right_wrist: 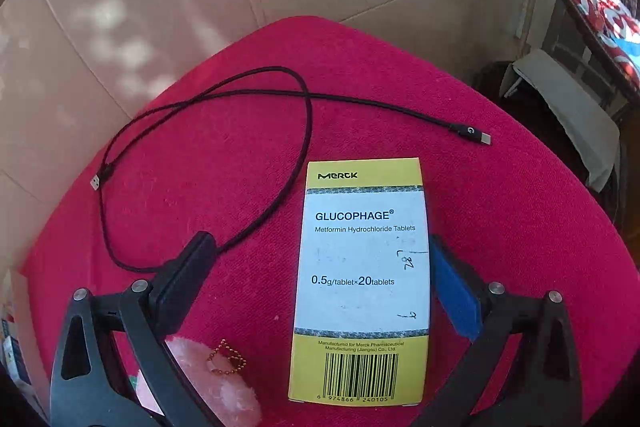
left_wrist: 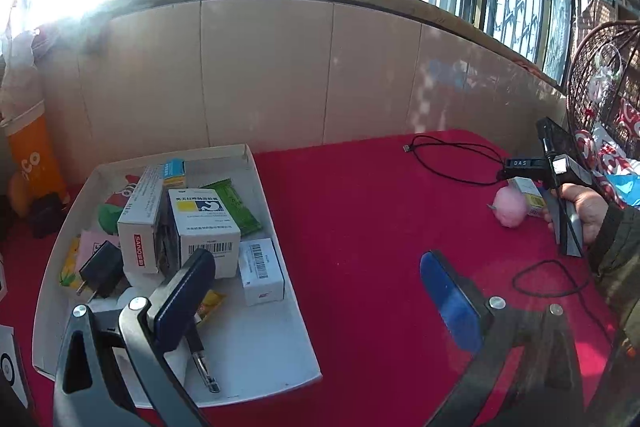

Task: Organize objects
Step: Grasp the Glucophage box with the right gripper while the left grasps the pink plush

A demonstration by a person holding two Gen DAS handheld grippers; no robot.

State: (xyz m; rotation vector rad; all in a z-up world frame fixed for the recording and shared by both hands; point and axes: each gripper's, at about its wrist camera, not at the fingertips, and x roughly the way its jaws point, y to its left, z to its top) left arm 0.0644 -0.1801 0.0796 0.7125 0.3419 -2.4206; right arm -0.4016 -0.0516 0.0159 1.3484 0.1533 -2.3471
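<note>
We worked at a red cloth table [right_wrist: 248,163] beside a beige tiled wall [left_wrist: 264,67] under barred windows.
Our left gripper [left_wrist: 316,291] gaped wide and empty over the white tray [left_wrist: 276,355] edge. Our right gripper [right_wrist: 320,279] stood wide open, blue pad touching the Glucophage box [right_wrist: 362,283]; black cable [right_wrist: 280,95] at 11 o'clock.

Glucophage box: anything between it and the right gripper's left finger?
Right wrist view: only bare red cloth between the Glucophage box and that left finger; the right gripper is open around the box.

Left claw [left_wrist: 316,291] spread wide over white tray [left_wrist: 276,355] of medicine boxes [left_wrist: 208,227].
</note>
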